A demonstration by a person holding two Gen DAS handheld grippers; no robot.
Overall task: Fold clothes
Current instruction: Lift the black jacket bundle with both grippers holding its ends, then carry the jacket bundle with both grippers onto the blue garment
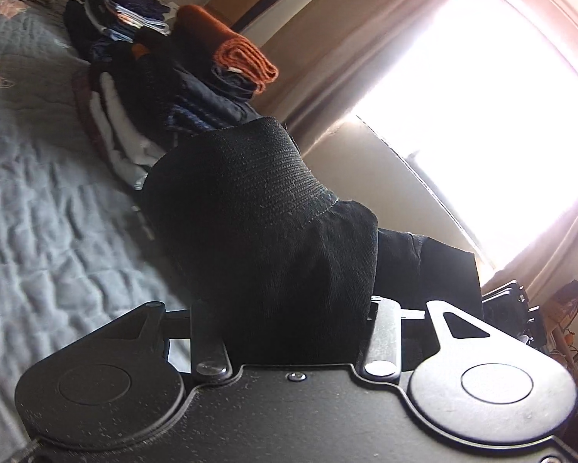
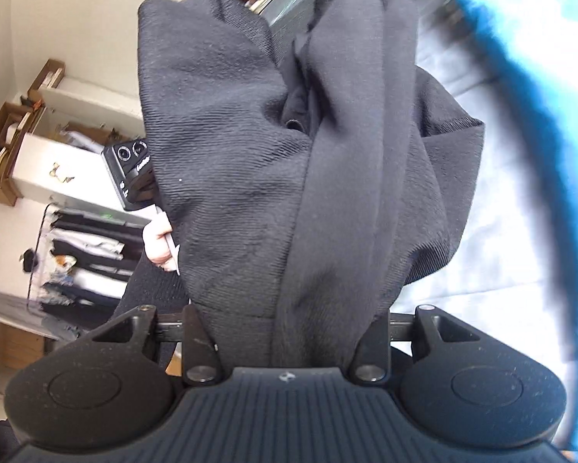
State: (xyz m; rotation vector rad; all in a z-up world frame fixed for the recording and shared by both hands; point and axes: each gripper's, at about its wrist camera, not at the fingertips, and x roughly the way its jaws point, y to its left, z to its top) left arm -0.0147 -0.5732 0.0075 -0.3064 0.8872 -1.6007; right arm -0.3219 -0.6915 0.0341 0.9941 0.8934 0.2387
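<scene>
A black knitted garment with a ribbed hem band (image 2: pixel 289 154) fills the centre of both views, lifted off the grey-blue quilted bed cover (image 1: pixel 38 193) and gathered in loose vertical folds. In the right wrist view it hangs in thick pleats of fine twill-like weave, bunched into the right gripper (image 2: pixel 289 332), whose fingers are closed in on the cloth and hidden by it. In the left wrist view the same garment (image 1: pixel 265 231) shows its ribbed band on top and a seam below, packed between the fingers of the left gripper (image 1: pixel 292 328), which are likewise drawn in on the fabric and covered.

Only the left wrist view shows the bed cover, the bright curtained window (image 1: pixel 482 115), and the stack of folded dark and white clothes (image 1: pixel 142 108) on the bed's far side, topped by a rolled orange woollen cloth (image 1: pixel 234 50).

Only the right wrist view shows the white shelving with cardboard boxes (image 2: pixel 38 146), a clear bin of folded clothes (image 2: pixel 84 258), a person's hand (image 2: pixel 157 243) beside the garment's edge, and a small black camera unit (image 2: pixel 128 177) above it.
</scene>
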